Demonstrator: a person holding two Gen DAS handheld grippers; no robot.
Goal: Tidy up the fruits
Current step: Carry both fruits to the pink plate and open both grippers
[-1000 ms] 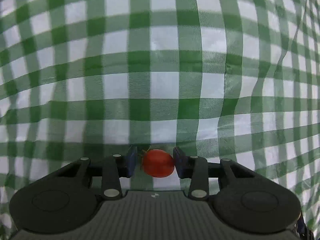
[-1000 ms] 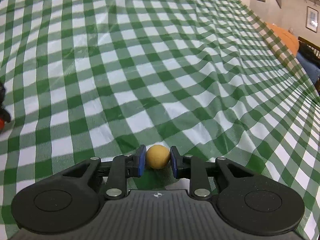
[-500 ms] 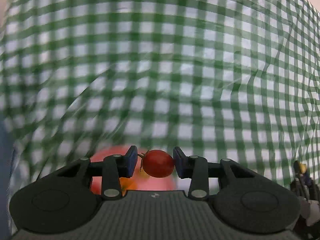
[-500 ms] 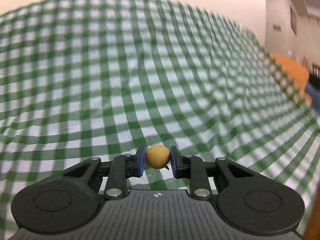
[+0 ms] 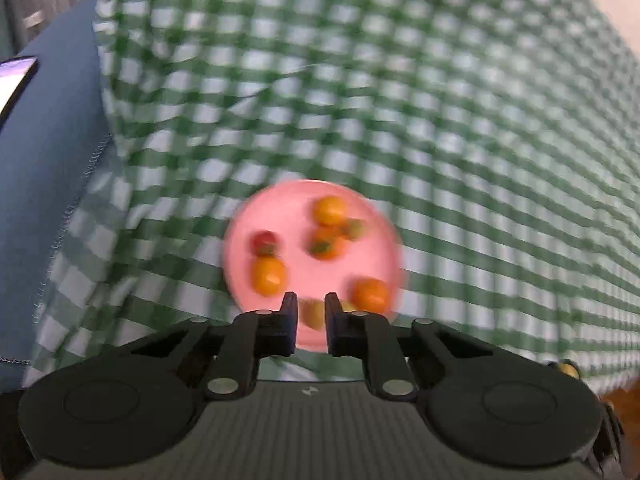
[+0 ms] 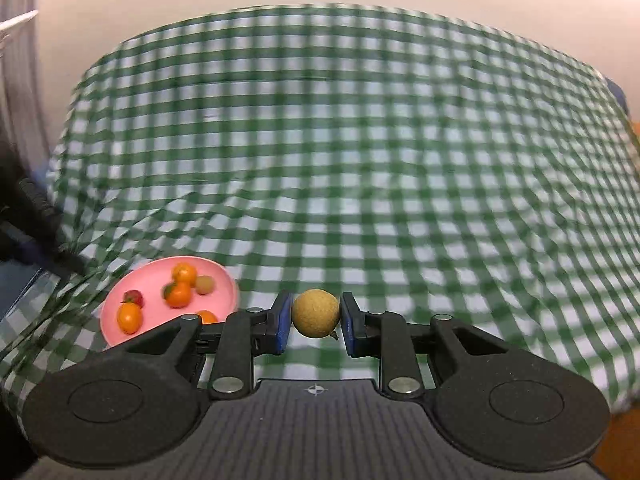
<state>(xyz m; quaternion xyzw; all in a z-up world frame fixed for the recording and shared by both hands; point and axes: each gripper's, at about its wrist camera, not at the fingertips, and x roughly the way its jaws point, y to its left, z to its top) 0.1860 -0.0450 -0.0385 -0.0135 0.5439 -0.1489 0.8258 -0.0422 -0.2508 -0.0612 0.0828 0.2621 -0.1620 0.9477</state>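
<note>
The right gripper's blue-padded fingers (image 6: 283, 322) pinch a small round tan fruit (image 6: 316, 313); the left gripper (image 5: 311, 316) has just been closing, jaws narrow and empty.
Beyond, a round pink plastic plate (image 5: 280, 208) holds blurred small orange fruits (image 5: 268, 275) on the green-and-white checked tablecloth (image 6: 400, 160).

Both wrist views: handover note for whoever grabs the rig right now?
Left gripper: shut, jaws have just been closing, nothing gripped; it points down at the round pink plate.
Right gripper: shut on a round tan fruit, to the right of the plate.
Done: several orange fruits and a small red fruit lie on the plate.
Left: probably set the tan fruit on the plate.
</note>
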